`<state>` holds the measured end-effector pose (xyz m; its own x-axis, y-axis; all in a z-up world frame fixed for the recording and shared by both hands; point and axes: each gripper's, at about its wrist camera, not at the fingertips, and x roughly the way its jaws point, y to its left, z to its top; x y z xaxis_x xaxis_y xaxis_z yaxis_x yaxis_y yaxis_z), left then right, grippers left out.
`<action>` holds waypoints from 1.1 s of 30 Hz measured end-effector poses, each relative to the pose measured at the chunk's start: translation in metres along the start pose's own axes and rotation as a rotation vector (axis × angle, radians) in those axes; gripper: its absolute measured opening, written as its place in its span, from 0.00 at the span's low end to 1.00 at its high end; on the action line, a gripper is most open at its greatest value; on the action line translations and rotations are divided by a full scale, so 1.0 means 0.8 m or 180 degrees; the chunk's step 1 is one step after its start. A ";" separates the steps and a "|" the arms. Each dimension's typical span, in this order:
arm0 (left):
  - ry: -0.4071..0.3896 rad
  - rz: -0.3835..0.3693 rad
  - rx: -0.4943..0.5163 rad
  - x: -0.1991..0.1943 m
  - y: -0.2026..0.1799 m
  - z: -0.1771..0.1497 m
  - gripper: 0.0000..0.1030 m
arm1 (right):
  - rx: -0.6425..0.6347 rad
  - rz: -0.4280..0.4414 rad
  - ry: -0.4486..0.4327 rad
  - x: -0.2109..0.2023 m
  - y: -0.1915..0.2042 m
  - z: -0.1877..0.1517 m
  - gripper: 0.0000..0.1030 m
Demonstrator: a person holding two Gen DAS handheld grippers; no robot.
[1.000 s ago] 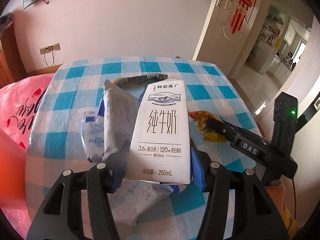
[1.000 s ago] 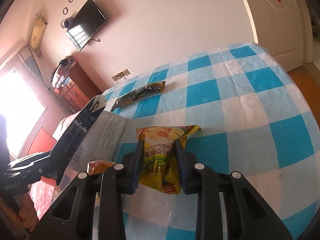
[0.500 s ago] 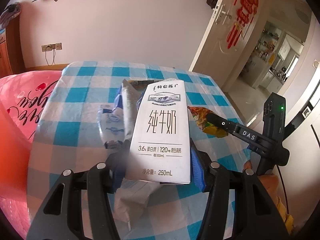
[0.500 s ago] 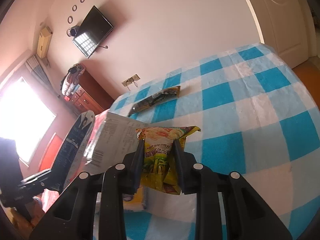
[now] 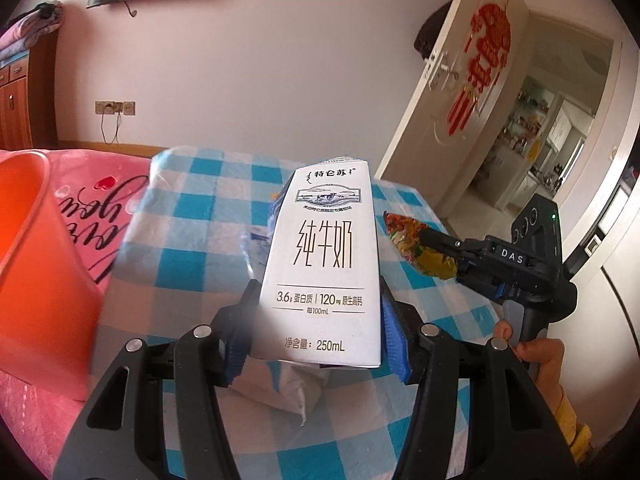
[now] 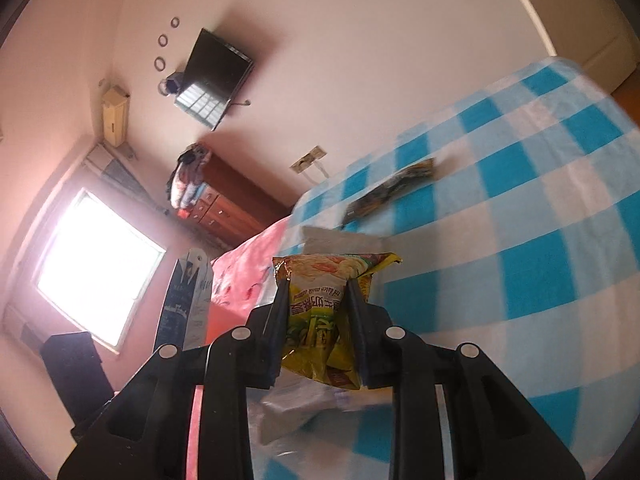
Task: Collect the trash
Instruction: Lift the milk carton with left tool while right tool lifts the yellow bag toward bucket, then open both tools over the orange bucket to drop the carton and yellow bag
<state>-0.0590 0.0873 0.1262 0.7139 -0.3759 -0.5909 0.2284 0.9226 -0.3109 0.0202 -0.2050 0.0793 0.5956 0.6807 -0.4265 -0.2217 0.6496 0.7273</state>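
Since a second ago our view has swung left, bringing the orange bin into the left edge. Our left gripper clamps the upright milk carton; our right gripper, clenched on the yellow snack wrapper, sits farther right.

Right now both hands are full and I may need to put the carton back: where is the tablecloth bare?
Bare checks lie right of the dark wrapper, out to the tablecloth's far edge. It is crowded near the fingers: white bags under the milk carton, white paper behind the yellow packet.
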 end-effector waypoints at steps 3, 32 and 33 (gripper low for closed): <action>-0.0112 0.0008 -0.0073 -0.023 0.015 0.002 0.55 | -0.0044 0.0095 0.0067 0.007 0.029 -0.006 0.28; -0.0714 0.1301 -0.1031 -0.156 0.227 -0.002 0.55 | -0.1305 0.0794 0.0976 0.239 0.391 -0.066 0.31; -0.0698 0.1326 -0.1045 -0.154 0.232 -0.002 0.55 | -0.1306 0.0772 0.0995 0.247 0.392 -0.070 0.32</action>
<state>-0.1058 0.3043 0.1400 0.8282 0.0729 -0.5557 -0.2943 0.9004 -0.3204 0.0252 0.1525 0.1927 0.2472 0.8541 -0.4576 -0.6425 0.4980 0.5824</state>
